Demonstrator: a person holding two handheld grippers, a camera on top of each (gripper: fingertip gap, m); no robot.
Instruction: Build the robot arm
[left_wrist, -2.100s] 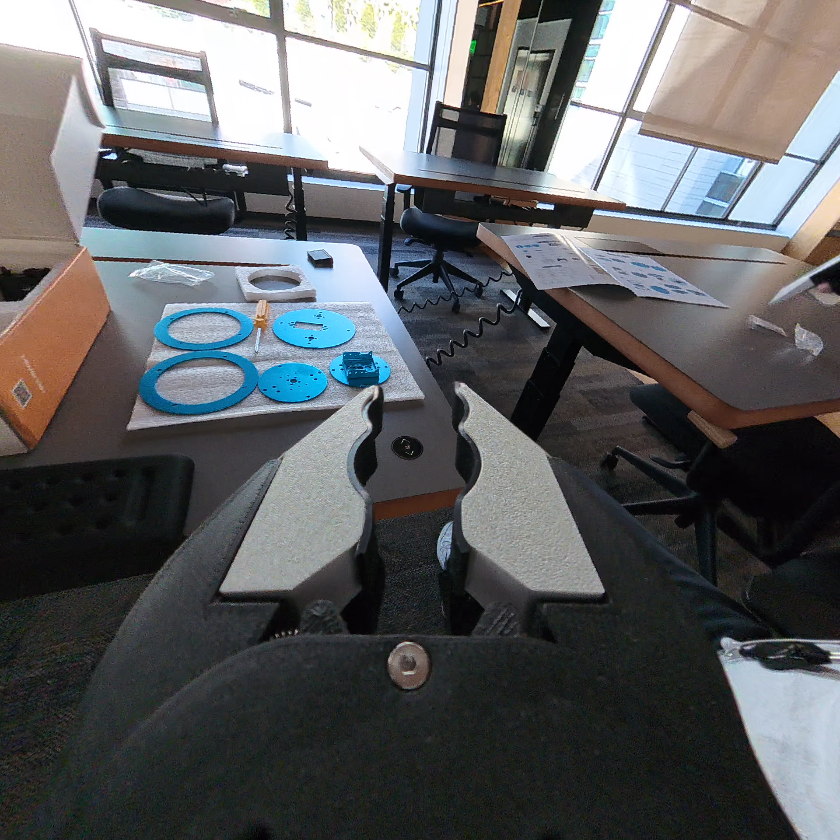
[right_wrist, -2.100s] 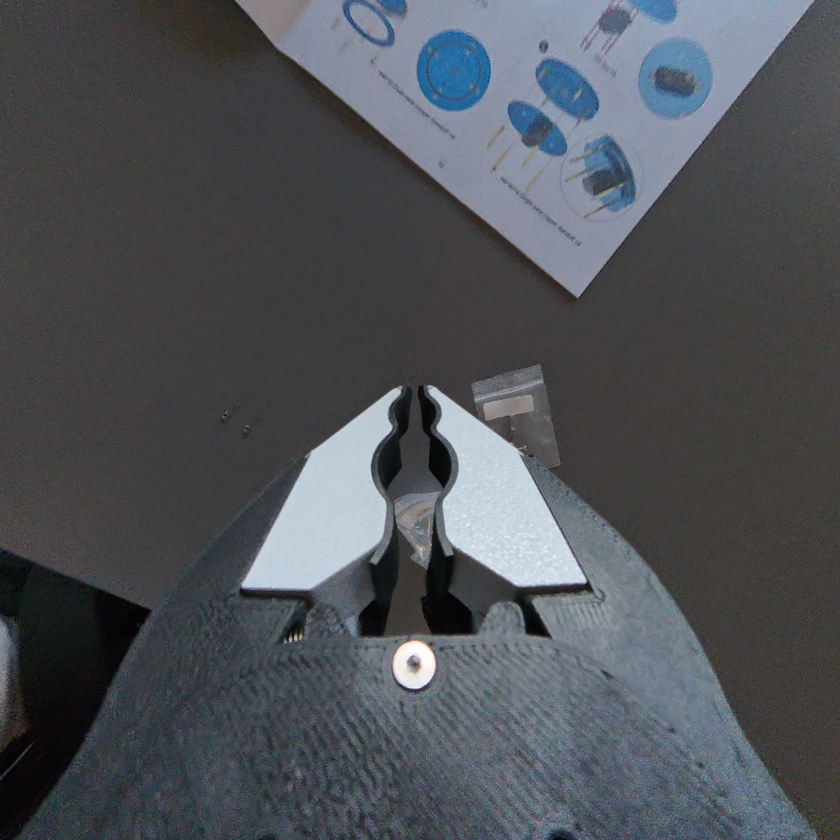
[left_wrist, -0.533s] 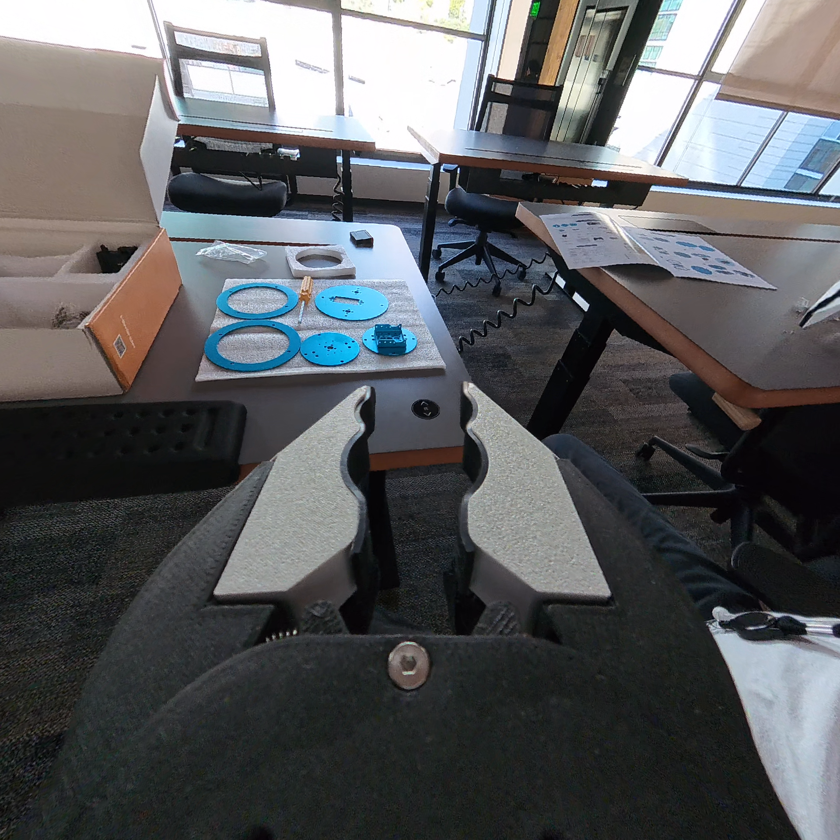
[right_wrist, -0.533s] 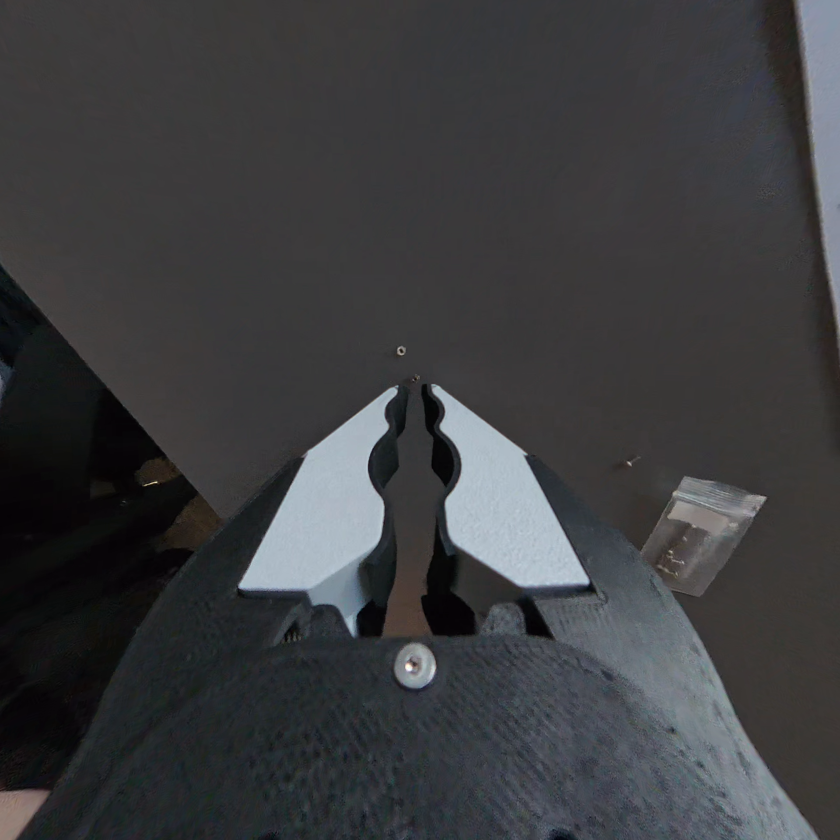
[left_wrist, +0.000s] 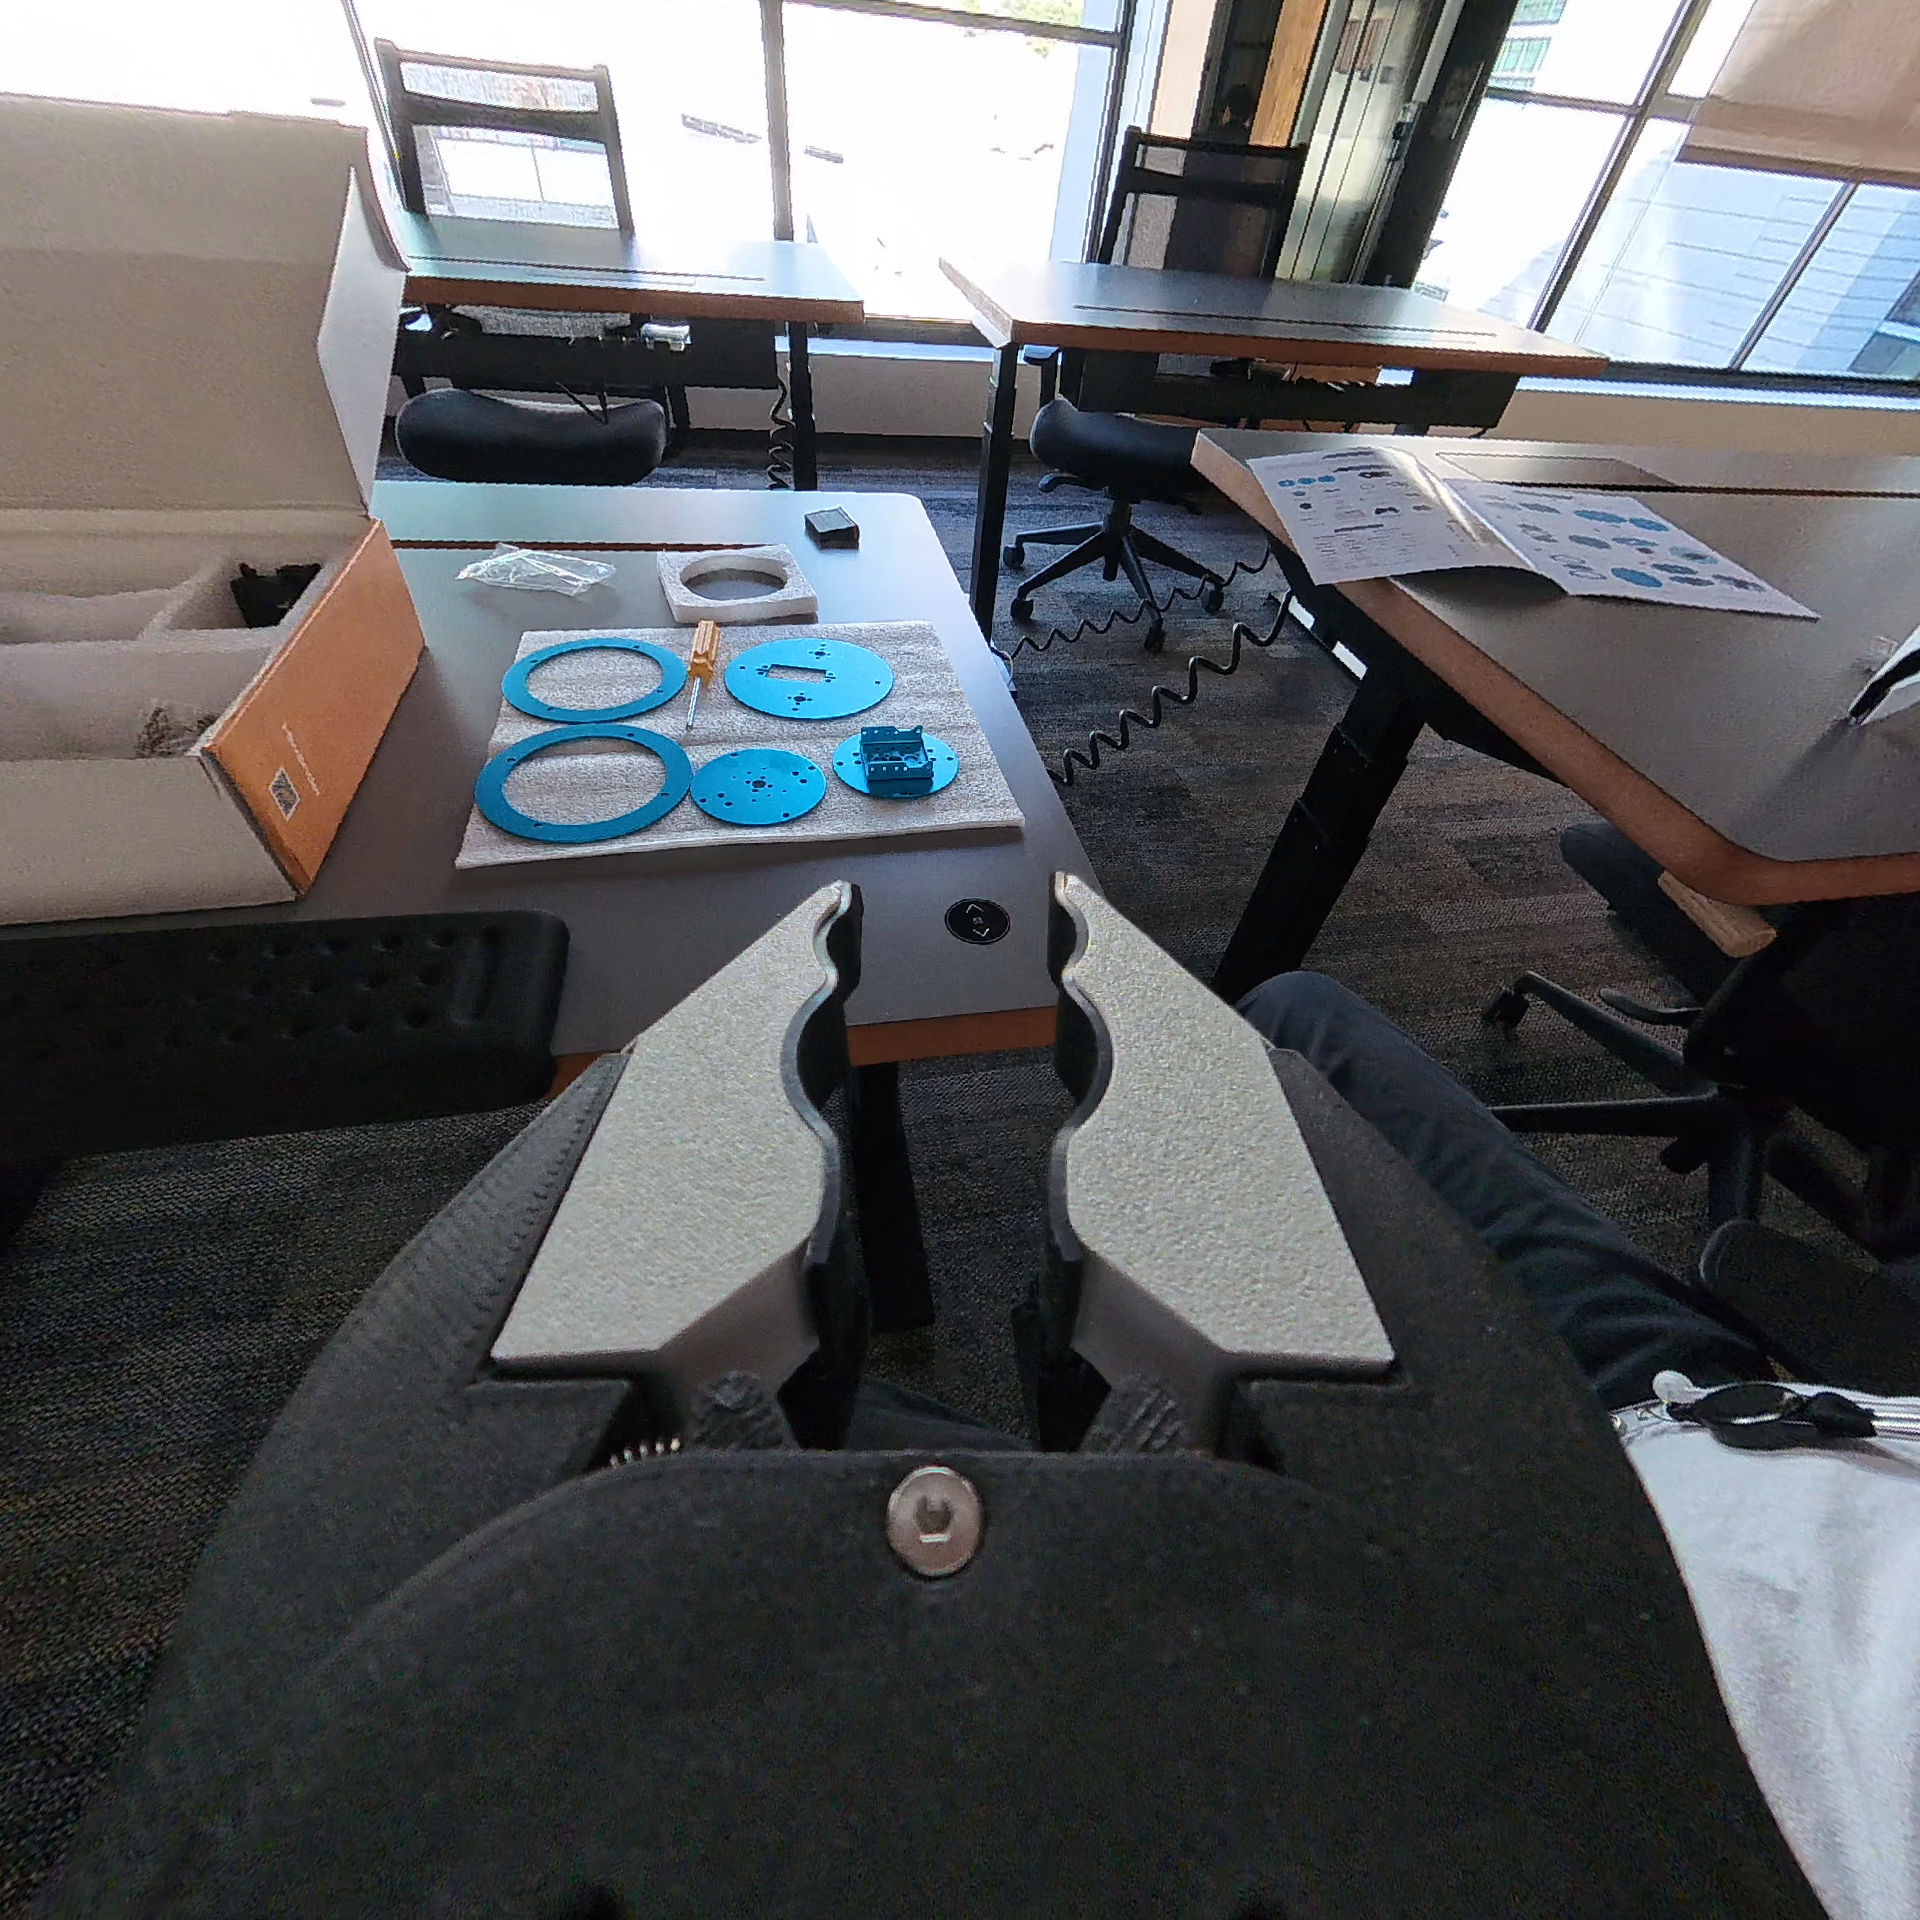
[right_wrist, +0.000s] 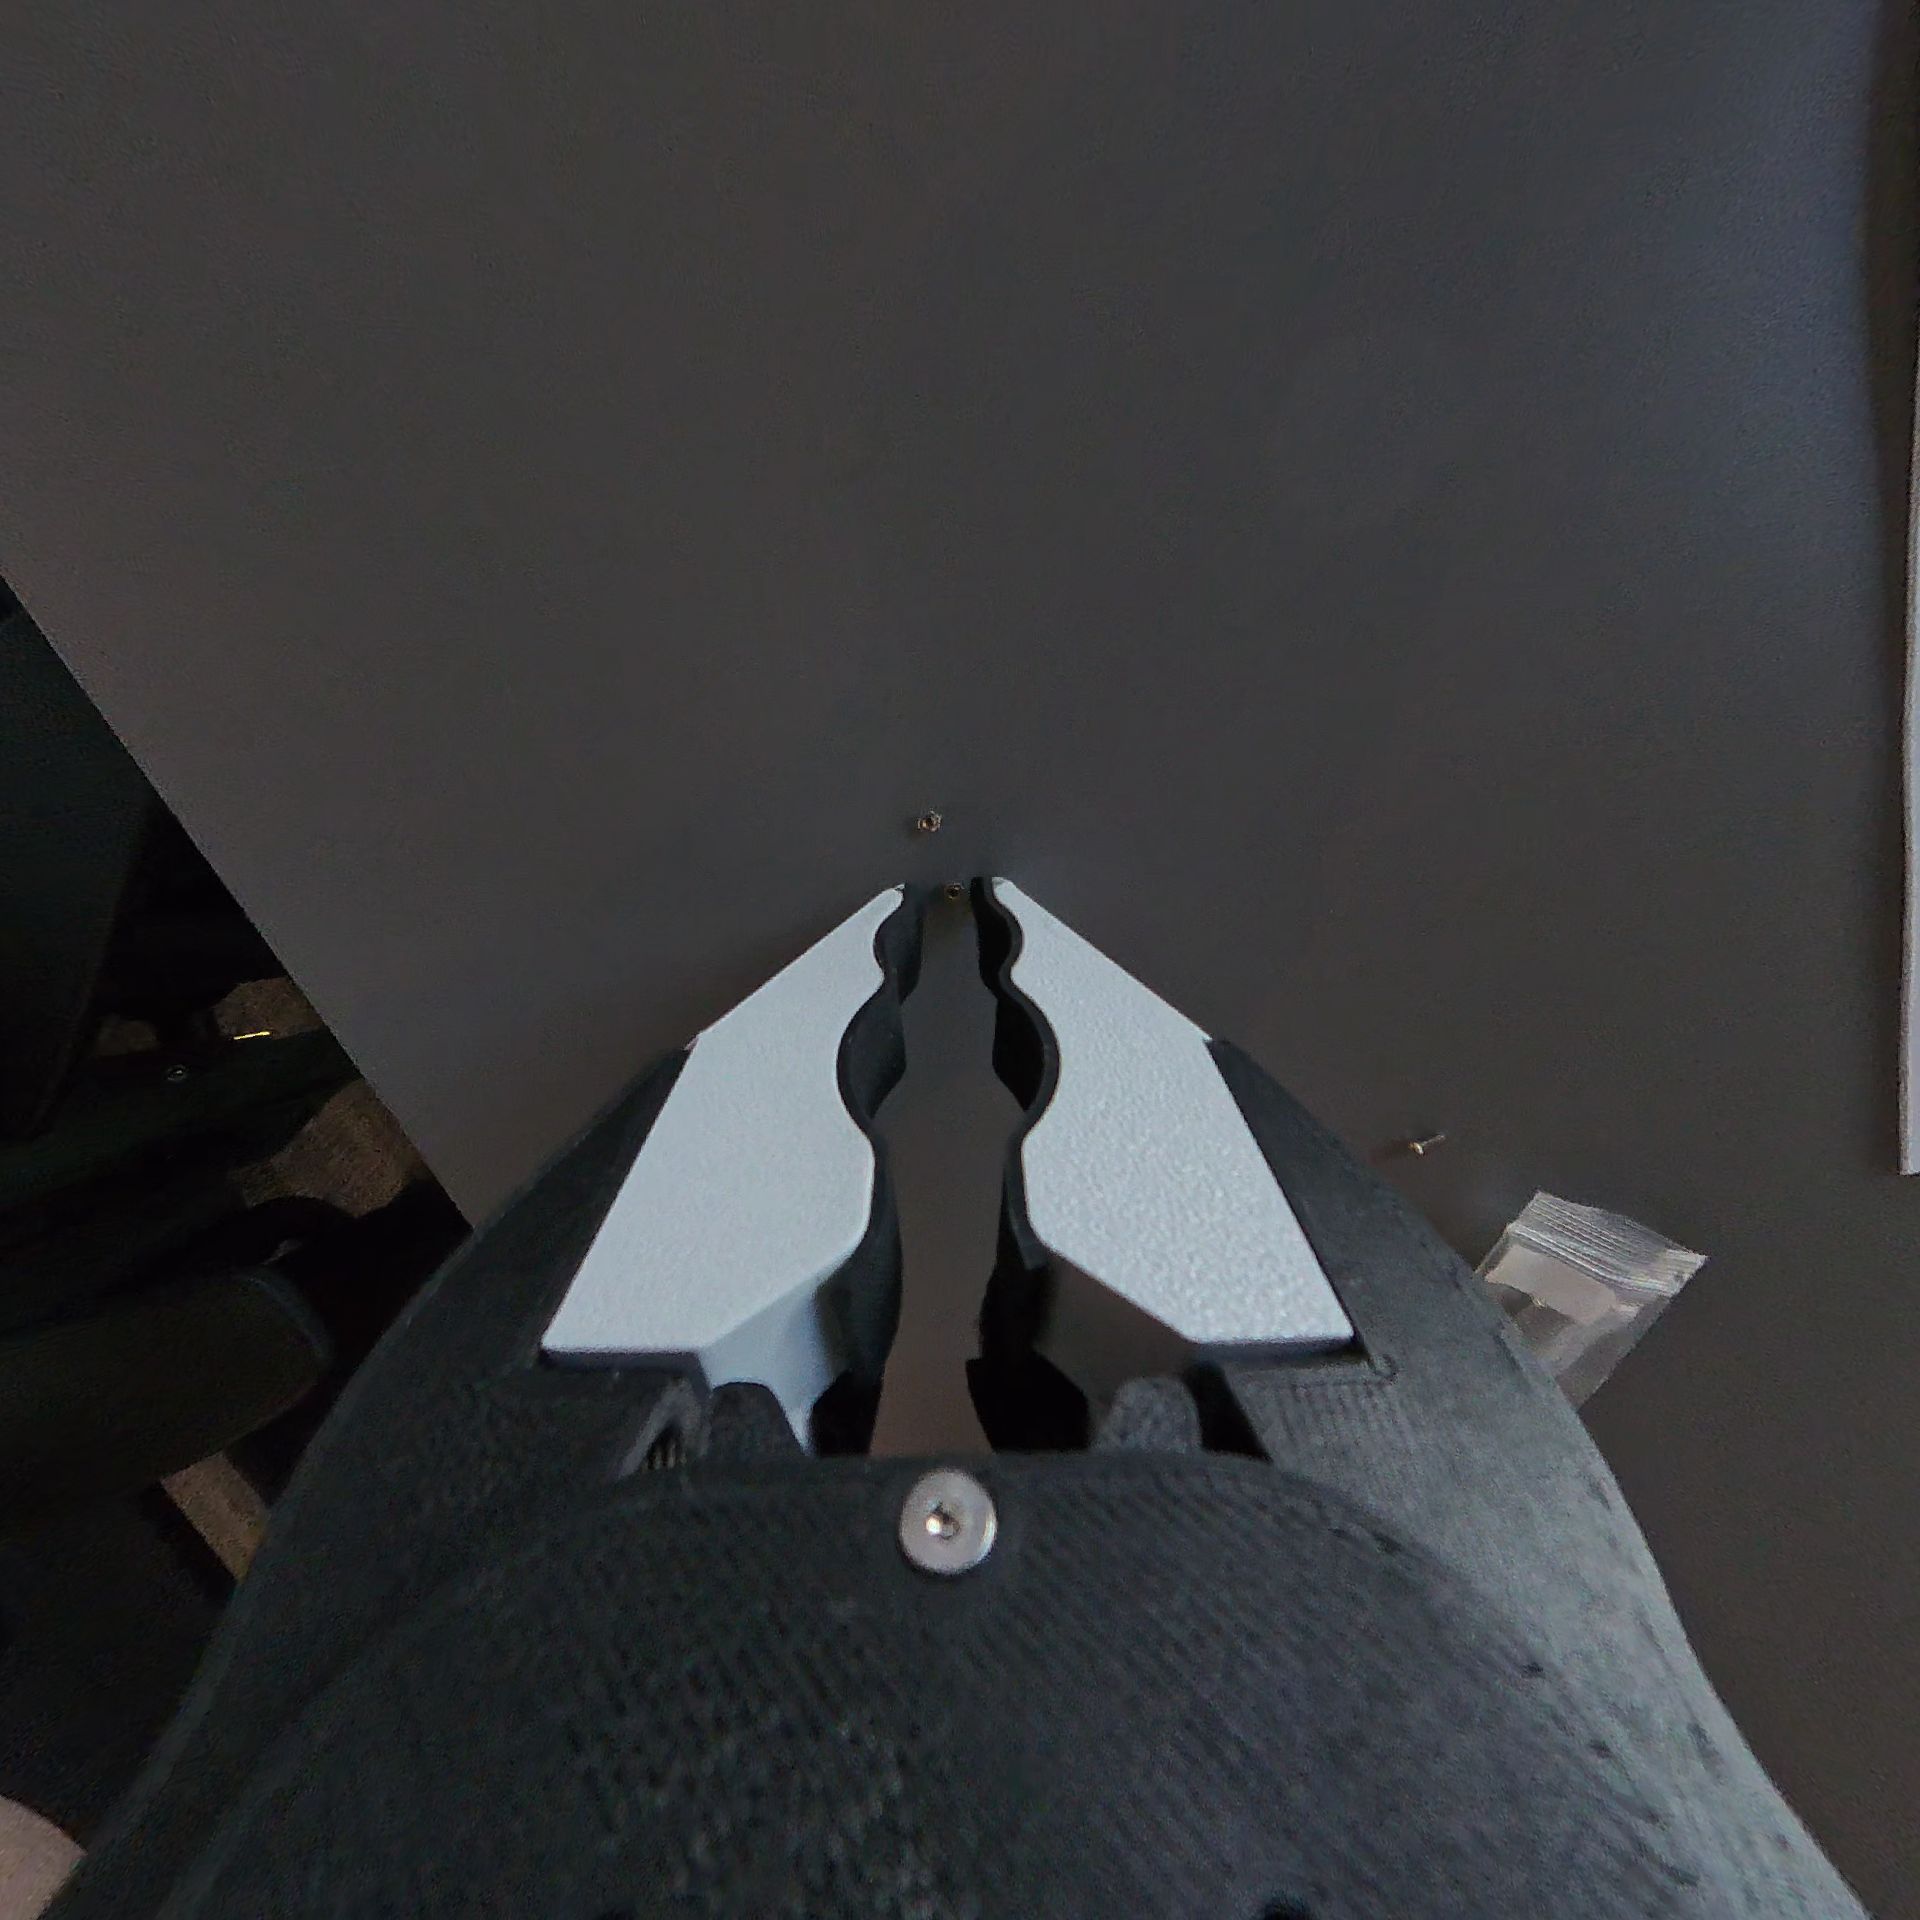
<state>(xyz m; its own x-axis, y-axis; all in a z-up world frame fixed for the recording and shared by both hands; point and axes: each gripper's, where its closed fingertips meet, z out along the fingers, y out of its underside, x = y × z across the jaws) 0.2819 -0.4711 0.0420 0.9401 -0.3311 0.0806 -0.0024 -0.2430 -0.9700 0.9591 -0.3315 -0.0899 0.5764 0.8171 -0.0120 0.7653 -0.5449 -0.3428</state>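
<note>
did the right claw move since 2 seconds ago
Yes. The right claw has swung left over the dark table: the small plastic bag, earlier just beside its tips, now lies lower right, and a tiny nut sits between them.

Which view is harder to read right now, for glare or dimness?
Left wrist view: windows blown out white, blue plates sharp, edges bowed by the lens. Right wrist view: dim, dark tabletop, tiny nut at the right gripper barely resolved.

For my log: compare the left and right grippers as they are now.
The left gripper is wide open in the air before a desk, holding nothing. The right gripper is nearly closed, tips at the dark tabletop around a tiny nut. Both share grey fingers on black bodies.
</note>
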